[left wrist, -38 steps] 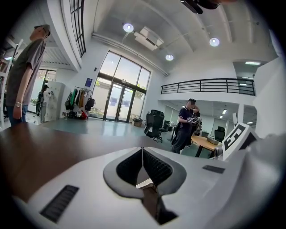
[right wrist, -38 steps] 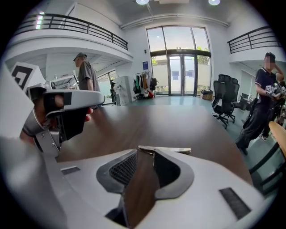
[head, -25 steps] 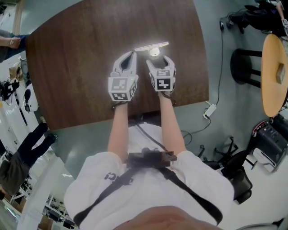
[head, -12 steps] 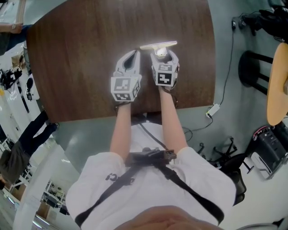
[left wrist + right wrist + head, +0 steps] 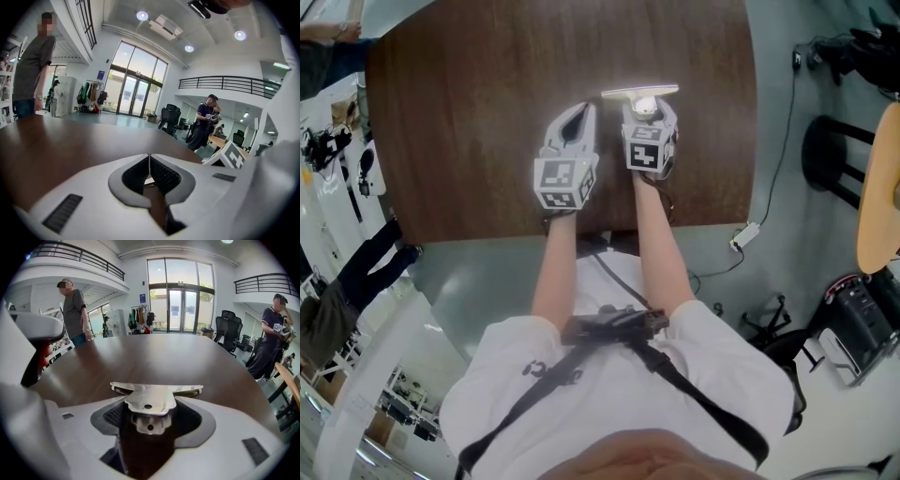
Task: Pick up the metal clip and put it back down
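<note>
**— On the worktop [image 5: 469,141], where is the metal clip [image 5: 639,92] now, seen from you?**

— It lies straight in front of my right gripper [image 5: 647,111], at the far side of the brown wood. Its long bright bar runs left to right, across the line of my jaws. Its two flat handle tabs, each with a small hole, point back toward me.

**— So which gripper is nearer?**

— The right one, clearly. In the right gripper view, the tabs of the metal clip [image 5: 149,397] sit between the jaws of the right gripper [image 5: 150,414]. The jaws are closed in only as far as the width of the tabs, and the dark pads seem to touch the tab edges on both sides. I judge this is a grip on the handle, with the bar sticking out past the tips.

**— And your left gripper [image 5: 579,112]?**

— It rests just beside the right one, a little nearer to my body, and apart from the clip. In the left gripper view the jaws of the left gripper [image 5: 149,176] are pressed together along a thin line, with nothing between them.

**— Is the clip already in the air?**

— I think not yet. The bar looks low against the worktop [image 5: 164,357]. The lift should go straight up and keep the bar level, because the hold is only on the narrow tabs and the bar could turn.
</note>
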Tool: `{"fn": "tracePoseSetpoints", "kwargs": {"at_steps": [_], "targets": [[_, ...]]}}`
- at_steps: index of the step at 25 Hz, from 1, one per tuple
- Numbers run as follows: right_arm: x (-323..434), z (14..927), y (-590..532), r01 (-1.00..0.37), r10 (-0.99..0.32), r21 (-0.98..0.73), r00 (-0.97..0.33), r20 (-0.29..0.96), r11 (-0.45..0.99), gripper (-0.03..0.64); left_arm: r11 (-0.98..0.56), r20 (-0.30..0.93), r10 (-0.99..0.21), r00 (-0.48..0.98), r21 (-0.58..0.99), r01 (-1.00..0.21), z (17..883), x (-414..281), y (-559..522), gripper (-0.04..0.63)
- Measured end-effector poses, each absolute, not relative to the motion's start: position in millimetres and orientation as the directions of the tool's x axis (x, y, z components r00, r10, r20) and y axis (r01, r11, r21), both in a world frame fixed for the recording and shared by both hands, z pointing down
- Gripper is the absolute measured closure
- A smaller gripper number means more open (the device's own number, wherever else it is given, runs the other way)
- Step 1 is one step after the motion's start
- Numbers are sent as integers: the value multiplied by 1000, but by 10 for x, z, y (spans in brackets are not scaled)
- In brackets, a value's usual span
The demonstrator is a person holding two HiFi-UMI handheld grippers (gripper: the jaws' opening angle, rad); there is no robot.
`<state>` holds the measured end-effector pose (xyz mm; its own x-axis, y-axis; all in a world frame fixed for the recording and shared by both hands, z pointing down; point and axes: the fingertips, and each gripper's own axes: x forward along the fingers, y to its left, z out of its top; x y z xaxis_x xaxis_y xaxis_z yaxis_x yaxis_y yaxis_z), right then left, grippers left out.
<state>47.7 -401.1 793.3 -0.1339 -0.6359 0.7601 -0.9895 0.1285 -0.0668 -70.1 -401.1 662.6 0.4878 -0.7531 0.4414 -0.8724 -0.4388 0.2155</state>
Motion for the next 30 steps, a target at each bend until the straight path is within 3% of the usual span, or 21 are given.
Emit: {"fn": "tracePoseSetpoints", "kwargs": {"at_steps": [13,30], "targets": [[475,7463,-3778,-988,-712,-107,-154,686,110,319,-429,362,-804,471,195,-882,6101,-922,-3790,581],[116,4907,-3802,-980,-945,-81,-195,263,180,319,-431,83,-897,435,59,-900,4381,-1348,-3584,583]]}}
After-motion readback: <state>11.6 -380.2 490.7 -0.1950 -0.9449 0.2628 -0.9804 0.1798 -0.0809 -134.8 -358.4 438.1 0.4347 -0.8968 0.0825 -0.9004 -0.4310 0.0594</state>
